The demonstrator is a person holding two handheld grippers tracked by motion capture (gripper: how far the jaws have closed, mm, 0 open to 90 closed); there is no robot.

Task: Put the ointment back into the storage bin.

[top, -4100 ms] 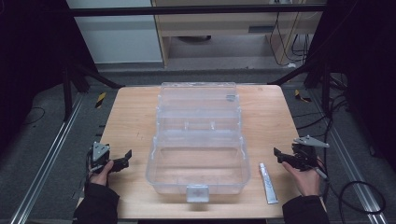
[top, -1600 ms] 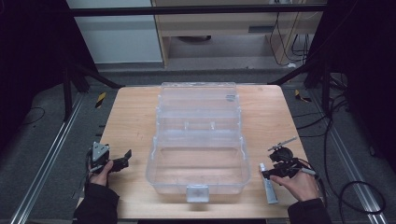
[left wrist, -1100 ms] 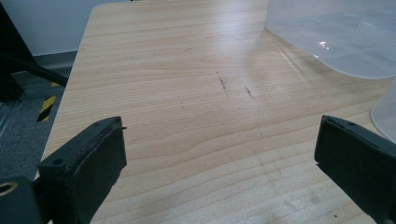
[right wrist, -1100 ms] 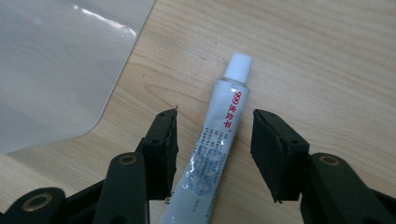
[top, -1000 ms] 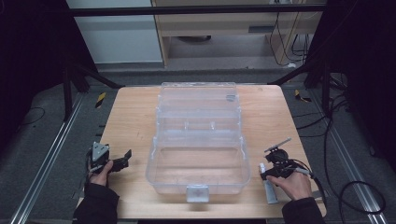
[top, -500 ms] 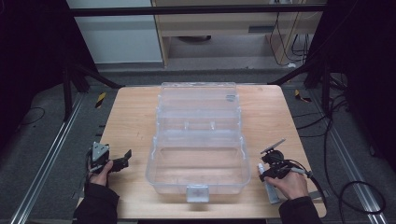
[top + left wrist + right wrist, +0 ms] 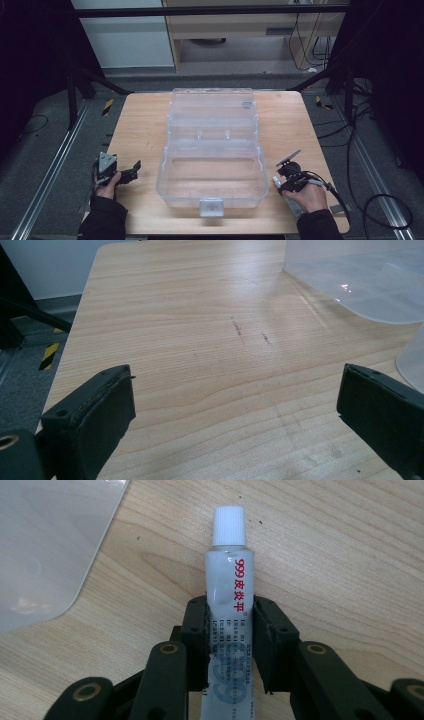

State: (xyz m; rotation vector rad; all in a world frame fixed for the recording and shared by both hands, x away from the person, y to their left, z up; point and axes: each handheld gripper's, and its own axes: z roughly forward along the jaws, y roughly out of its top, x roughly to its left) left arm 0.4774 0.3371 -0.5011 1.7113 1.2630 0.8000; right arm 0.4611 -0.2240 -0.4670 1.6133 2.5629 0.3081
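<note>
A white ointment tube [image 7: 229, 600] with a ribbed white cap and red print lies flat on the wooden table [image 7: 140, 130]. My right gripper [image 7: 230, 645] is shut on the tube, one jaw pressed against each side of its body. In the high view the right gripper [image 7: 286, 184] sits at the table's front right with the tube [image 7: 289, 200] under it. A clear plastic box [image 7: 212, 150] with its lid swung open stands in the middle. My left gripper [image 7: 131, 171] rests open at the front left, with bare wood between its fingers [image 7: 90, 415].
The box's rounded clear corner [image 7: 45, 555] lies just left of the tube in the right gripper view. The box lid's edge [image 7: 360, 285] shows at the upper right of the left gripper view. Cables [image 7: 370, 200] trail on the floor to the right of the table.
The right gripper came in from the table's right edge to the tube and its jaws have shut on it. The left gripper has not moved.
</note>
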